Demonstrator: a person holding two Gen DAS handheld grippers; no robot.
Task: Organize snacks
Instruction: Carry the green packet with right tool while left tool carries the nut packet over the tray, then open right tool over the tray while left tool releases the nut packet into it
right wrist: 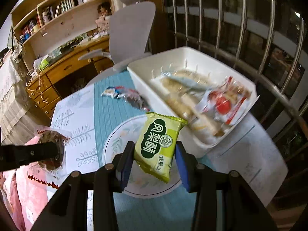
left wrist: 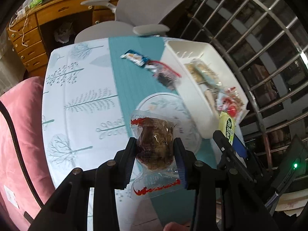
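Observation:
My left gripper [left wrist: 155, 141] is shut on a clear packet with a brown snack [left wrist: 155, 144] and red printing, held above the round plate [left wrist: 169, 100]. The same brown packet [right wrist: 51, 150] shows at the left of the right wrist view, with the left gripper's fingers [right wrist: 28, 154] across it. My right gripper [right wrist: 154, 148] is shut on a green snack packet [right wrist: 158, 144], lifted over the plate [right wrist: 115, 140]. That green packet [left wrist: 228, 128] shows at the right of the left wrist view. A white tray [right wrist: 192, 55] behind the plate holds several wrapped snacks.
Two loose packets [left wrist: 150, 63] lie on the teal runner [left wrist: 125, 80] beside the white tray [left wrist: 173, 57]. A grey office chair [left wrist: 146, 5] and a wooden desk [left wrist: 57, 9] stand beyond the table. A pink cushion [left wrist: 17, 125] lies left; window bars [right wrist: 250, 28] are right.

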